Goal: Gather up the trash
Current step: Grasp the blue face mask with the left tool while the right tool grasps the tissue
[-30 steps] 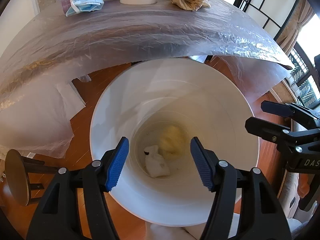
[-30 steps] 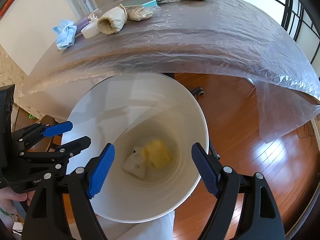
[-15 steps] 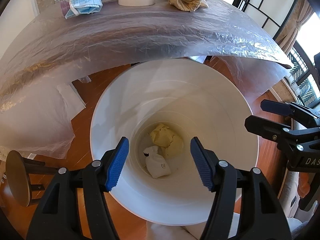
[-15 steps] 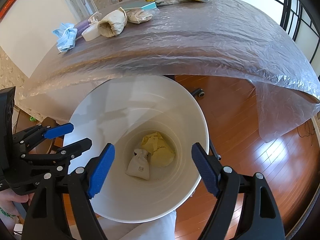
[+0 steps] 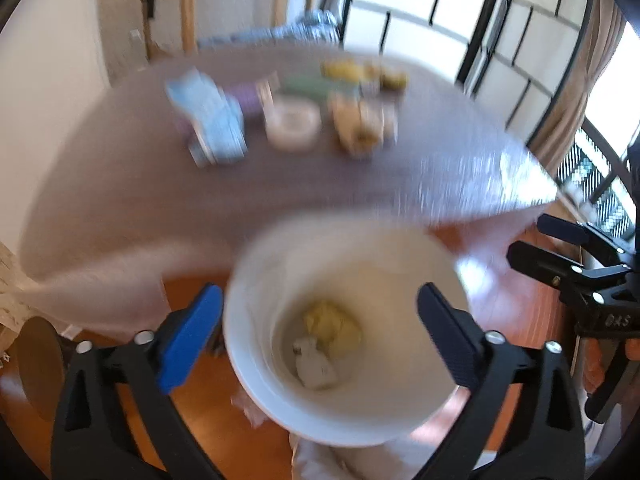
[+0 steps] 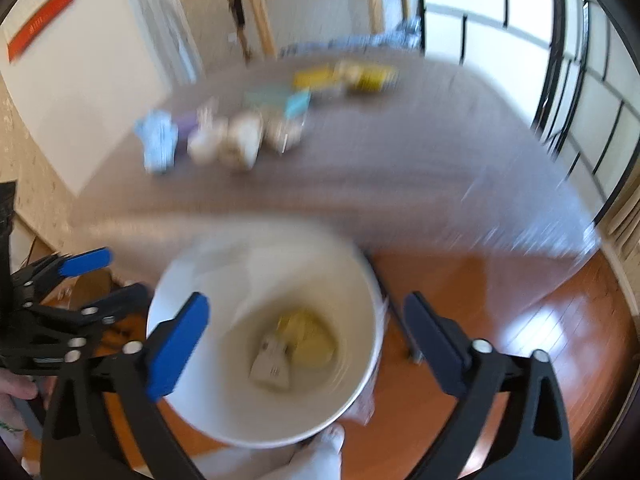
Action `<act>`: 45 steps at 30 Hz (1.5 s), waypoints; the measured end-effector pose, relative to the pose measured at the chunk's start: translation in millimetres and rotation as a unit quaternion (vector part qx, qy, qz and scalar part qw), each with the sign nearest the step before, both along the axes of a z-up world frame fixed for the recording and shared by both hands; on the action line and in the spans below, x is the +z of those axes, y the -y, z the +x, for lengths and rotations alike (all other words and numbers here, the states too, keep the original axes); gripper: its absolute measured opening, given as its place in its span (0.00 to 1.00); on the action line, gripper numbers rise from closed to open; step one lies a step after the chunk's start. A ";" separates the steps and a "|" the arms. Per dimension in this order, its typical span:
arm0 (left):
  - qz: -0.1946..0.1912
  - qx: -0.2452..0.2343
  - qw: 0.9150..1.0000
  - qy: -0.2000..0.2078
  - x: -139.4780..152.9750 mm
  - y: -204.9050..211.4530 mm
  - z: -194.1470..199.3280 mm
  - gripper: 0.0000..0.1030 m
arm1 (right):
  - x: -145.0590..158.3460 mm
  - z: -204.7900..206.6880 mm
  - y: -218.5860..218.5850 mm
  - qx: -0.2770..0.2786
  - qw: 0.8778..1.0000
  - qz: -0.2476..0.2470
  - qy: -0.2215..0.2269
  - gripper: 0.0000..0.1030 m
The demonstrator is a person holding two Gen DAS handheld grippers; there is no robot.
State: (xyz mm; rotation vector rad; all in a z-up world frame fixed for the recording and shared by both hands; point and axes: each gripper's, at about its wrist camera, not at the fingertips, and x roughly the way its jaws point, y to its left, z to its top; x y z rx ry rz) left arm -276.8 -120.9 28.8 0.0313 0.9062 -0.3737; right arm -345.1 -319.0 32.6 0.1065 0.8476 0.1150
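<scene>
A white bucket (image 5: pixel 256 344) (image 6: pixel 360 384) stands on the wood floor below the table edge. A crumpled yellow wrapper (image 5: pixel 332 324) (image 6: pixel 308 336) and a small white packet (image 5: pixel 314 368) (image 6: pixel 272 366) lie in its bottom. My left gripper (image 5: pixel 320 336) is open and empty above the bucket. My right gripper (image 6: pixel 306 344) is open and empty above it too. On the plastic-covered table (image 5: pixel 120 184) lie a blue face mask (image 5: pixel 212 124) (image 6: pixel 158 140), a white tape roll (image 5: pixel 294 122), a beige rolled cloth (image 5: pixel 360 124) (image 6: pixel 240 140) and yellow wrappers (image 6: pixel 352 74). Both views are motion-blurred.
A round wooden stool (image 5: pixel 40 360) stands at the left. Glass doors with black frames (image 5: pixel 520 40) lie beyond the table. The plastic sheet hangs over the table's near edge (image 6: pixel 520 216). The right gripper shows in the left view (image 5: pixel 580 264), the left in the right view (image 6: pixel 60 280).
Both grippers have lifted and tilted up away from the bucket, so the tabletop trash has come into fuller view. The wrapper and packet have settled in the bucket. Both stay open.
</scene>
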 end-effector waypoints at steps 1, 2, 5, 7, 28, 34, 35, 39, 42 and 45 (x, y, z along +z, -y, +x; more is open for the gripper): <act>-0.001 0.006 1.000 0.012 8.2 -1.7 2.5 0.98 | 10.2 4.3 5.5 -0.007 1.000 -0.008 0.016 0.96; 0.001 0.010 1.000 0.018 14.3 -2.5 6.2 0.98 | 17.8 9.9 10.5 -0.012 0.999 -0.013 0.026 0.96; 0.007 0.034 0.999 0.033 28.8 -6.9 27.7 0.98 | 35.5 28.9 26.0 -0.025 0.998 -0.015 0.052 0.96; 0.001 0.044 0.998 0.035 33.0 -11.2 40.3 0.98 | 42.9 41.5 37.7 -0.029 0.998 -0.007 0.063 0.96; -0.038 0.036 0.999 0.016 9.1 -31.8 136.8 0.73 | 4.7 112.8 -70.7 0.072 0.997 0.001 0.005 0.67; -0.026 0.015 1.000 0.001 -5.5 -30.1 143.4 0.73 | -12.7 125.3 -93.3 0.050 0.999 -0.017 -0.006 0.62; -0.025 0.013 1.000 -0.001 -7.6 -30.3 144.0 0.71 | -15.1 127.5 -94.4 0.048 0.999 -0.017 -0.010 0.60; -0.030 0.018 0.999 -0.011 -13.4 -36.6 151.3 0.49 | -22.1 136.4 -92.8 0.040 0.999 0.002 -0.019 0.51; -0.041 0.021 0.999 -0.018 -15.4 -41.4 153.9 0.37 | -24.9 139.6 -91.7 0.048 0.999 0.007 -0.021 0.33; -0.041 0.020 0.999 -0.001 -7.5 -43.3 149.8 0.35 | -23.3 141.2 -86.0 0.053 0.998 0.024 -0.021 0.32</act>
